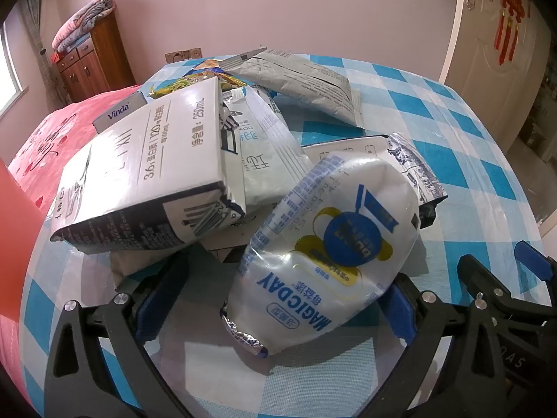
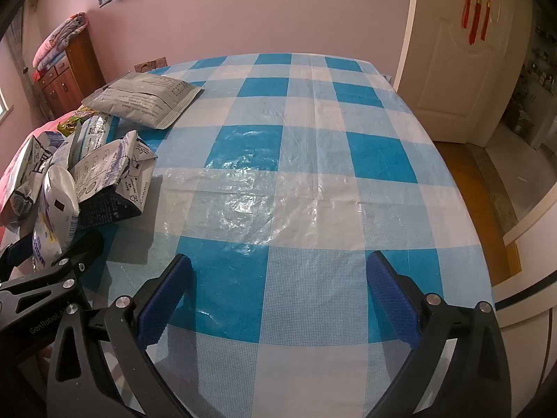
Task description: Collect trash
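— What lies before me?
— A heap of trash on my checked cloth: a white MAGICDAY pouch [image 1: 323,244] with crumpled foil end, nearest; a flattened 250 mL milk carton [image 1: 146,177] tilted atop the pile.
— And behind?
— A grey sachet [image 1: 299,83], flat.

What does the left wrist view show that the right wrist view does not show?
Only the left wrist view shows the Vinda tissue pack and the left gripper, open around the MAGICDAY pouch. Only the right wrist view shows the right gripper, open over bare checked tablecloth, and the wooden floor. Both show the grey mailer bag and the door.
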